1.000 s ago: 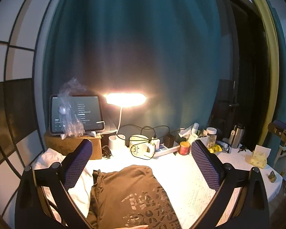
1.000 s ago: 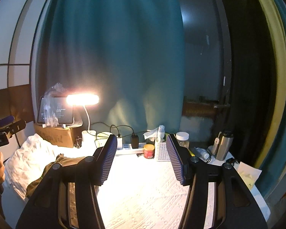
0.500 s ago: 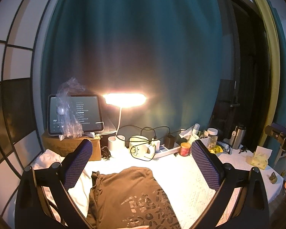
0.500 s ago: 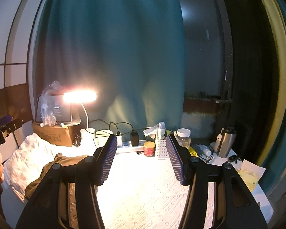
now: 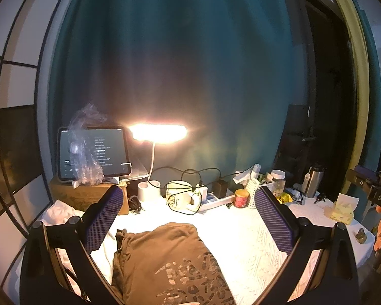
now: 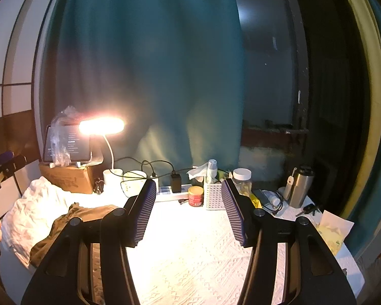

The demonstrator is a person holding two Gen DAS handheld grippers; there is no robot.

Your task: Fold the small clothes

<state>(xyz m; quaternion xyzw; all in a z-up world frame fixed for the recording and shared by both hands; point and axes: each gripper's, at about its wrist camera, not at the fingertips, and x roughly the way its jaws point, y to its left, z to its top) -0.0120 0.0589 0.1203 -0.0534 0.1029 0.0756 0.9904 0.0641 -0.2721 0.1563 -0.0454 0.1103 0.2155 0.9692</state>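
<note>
So the left wrist view gives the best look at the brown folded shirt with the cracked grey print point(image 5: 170, 261). It lies flat on the white textured tablecloth point(image 5: 243, 244), in front of the glowing white desk lamp point(image 5: 158, 132), and you can read it as a neat folded rectangle with the print facing up. The right wrist view only catches that same shirt point(image 6: 71, 218) as a rumpled brown edge off to the lamp's near left, partly hidden behind the gripper's own arm, next to a crumpled white cloth point(image 6: 30, 211).

What the right wrist view adds is the stuff to the right of the lamp: a steel thermos bottle point(image 6: 299, 188), a clear jar with a white lid point(image 6: 242, 180), a small red tin point(image 6: 196, 196) and a white power strip with a black charger plugged in point(image 6: 175, 190). The dark tablet on the cardboard box point(image 5: 94, 152) sits just left of the lamp, with a clear plastic bag point(image 5: 85, 147) drooping over it; it's much clearer from the left wrist.

Tools: the left gripper point(image 5: 188, 218) has its fingers spread wide, nothing between them, hovering above the shirt's far edge and not touching it as far as I can see. The right gripper point(image 6: 189, 213) is parted too, a bit narrower, nothing in it, over bare tablecloth in front of and to the right of the lamp.
</note>
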